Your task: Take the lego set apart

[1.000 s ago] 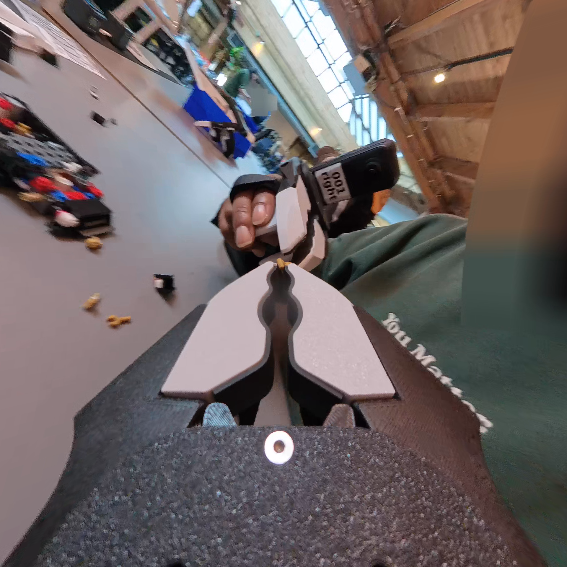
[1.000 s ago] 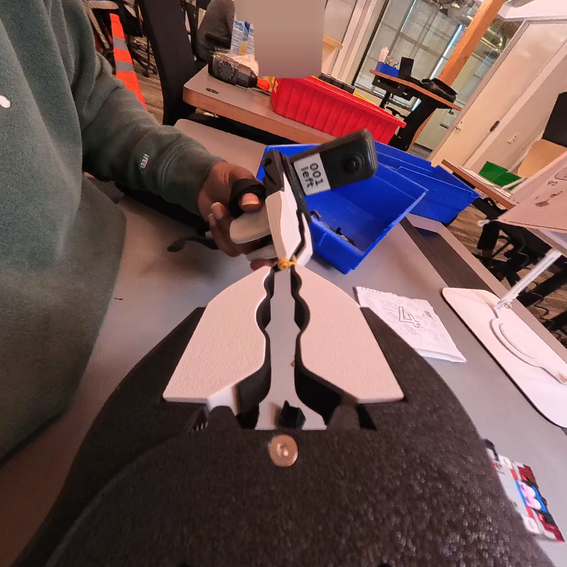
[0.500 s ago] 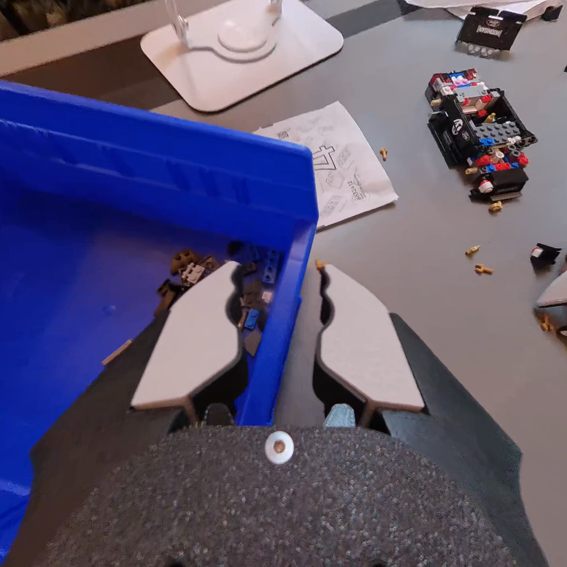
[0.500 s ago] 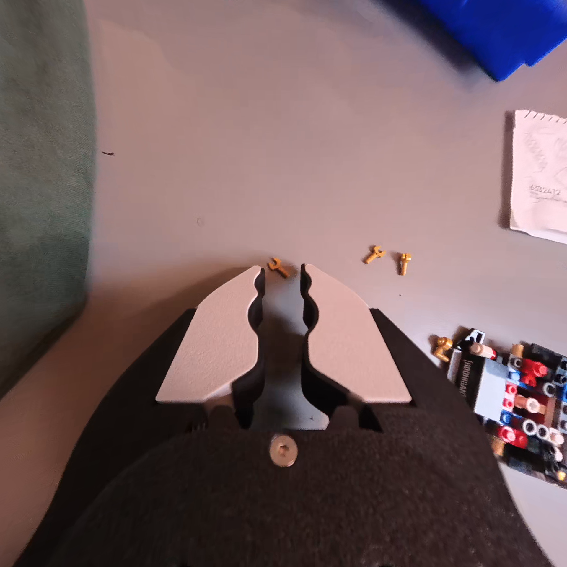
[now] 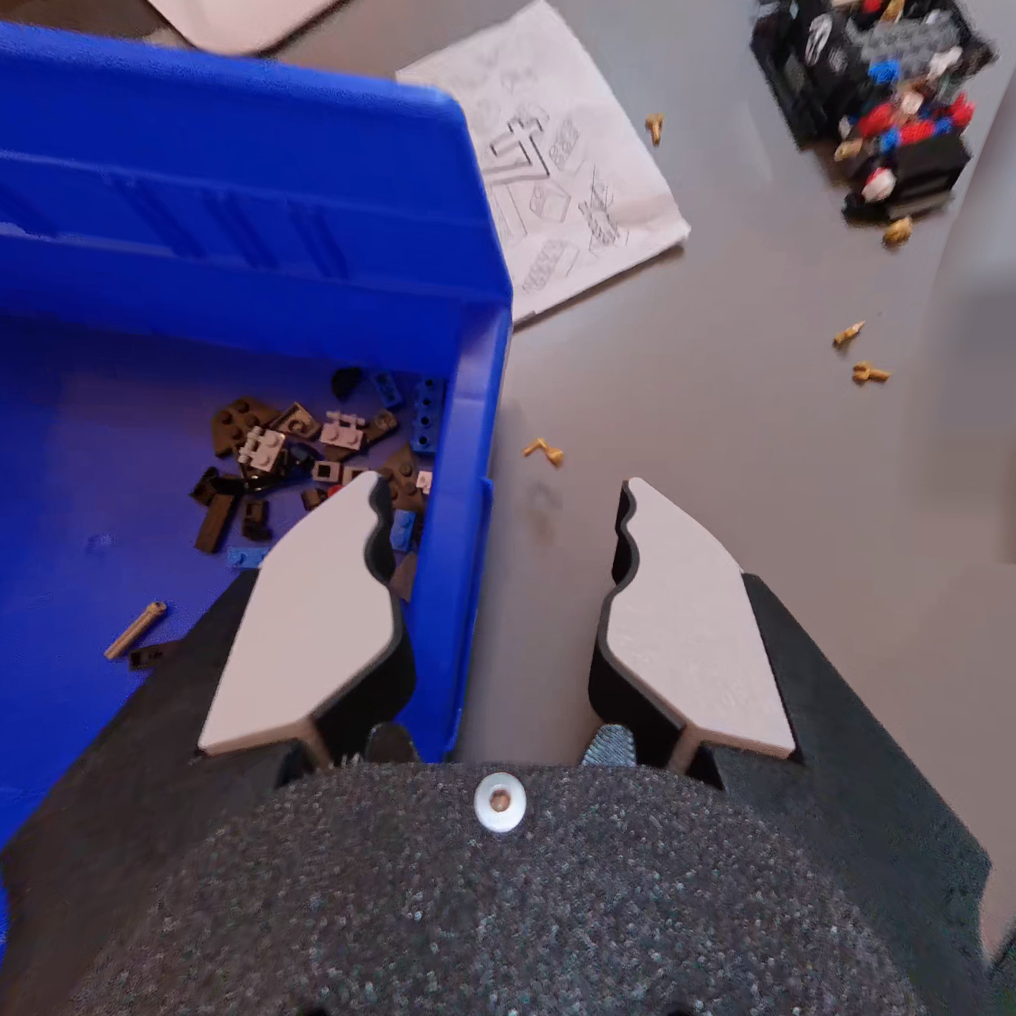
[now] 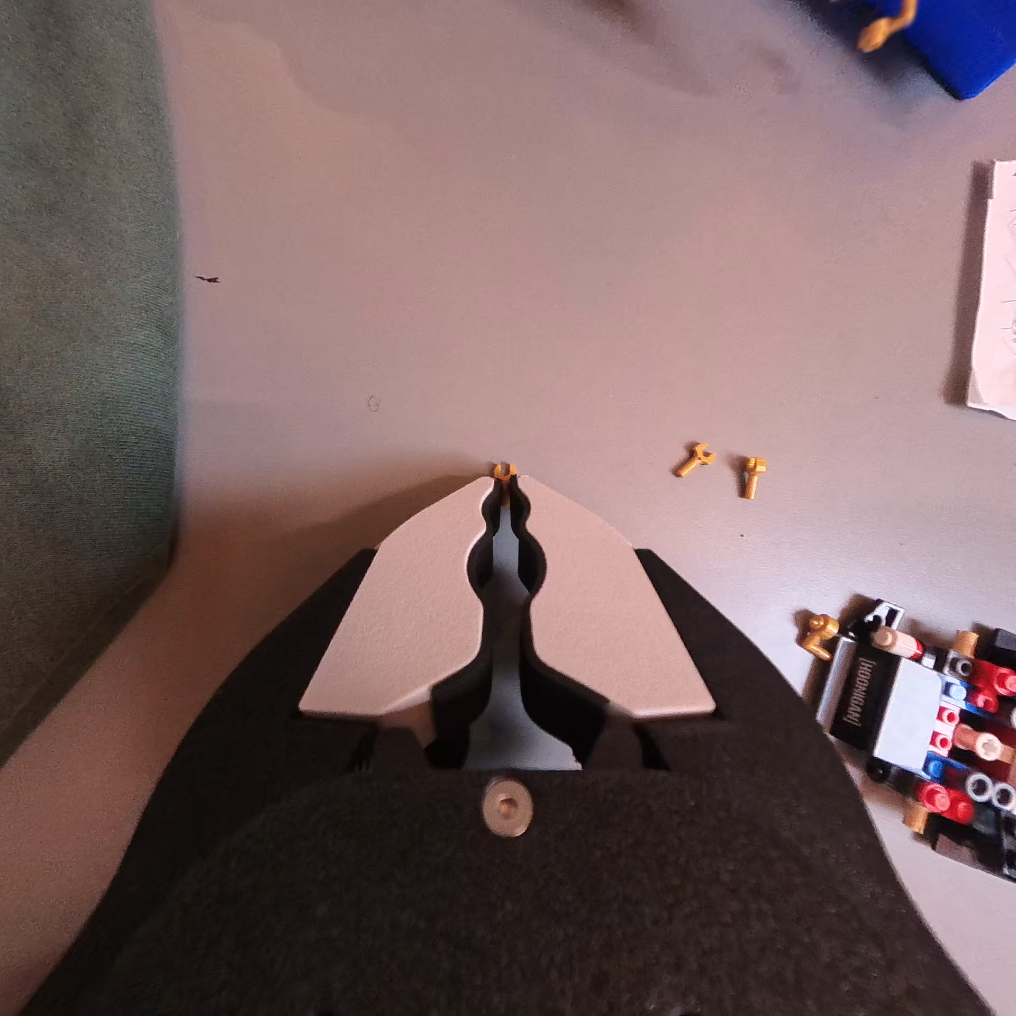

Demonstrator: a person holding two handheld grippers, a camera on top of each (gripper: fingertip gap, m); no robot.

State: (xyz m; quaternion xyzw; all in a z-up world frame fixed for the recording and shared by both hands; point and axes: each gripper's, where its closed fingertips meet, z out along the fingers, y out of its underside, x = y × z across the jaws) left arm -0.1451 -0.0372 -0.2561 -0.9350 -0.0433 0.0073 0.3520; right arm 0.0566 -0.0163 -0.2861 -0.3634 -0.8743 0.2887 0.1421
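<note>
Only right hand-held gripper pinches a gold piece.

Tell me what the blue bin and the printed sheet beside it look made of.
Blue bin: seemingly hard moulded plastic, smooth with a slight sheen, ribbed along its wall. Printed sheet: thin white paper, matt, with line drawings and a jagged, seemingly torn edge.

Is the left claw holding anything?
No, the left claw is wide open, straddling the blue bin wall.
</note>
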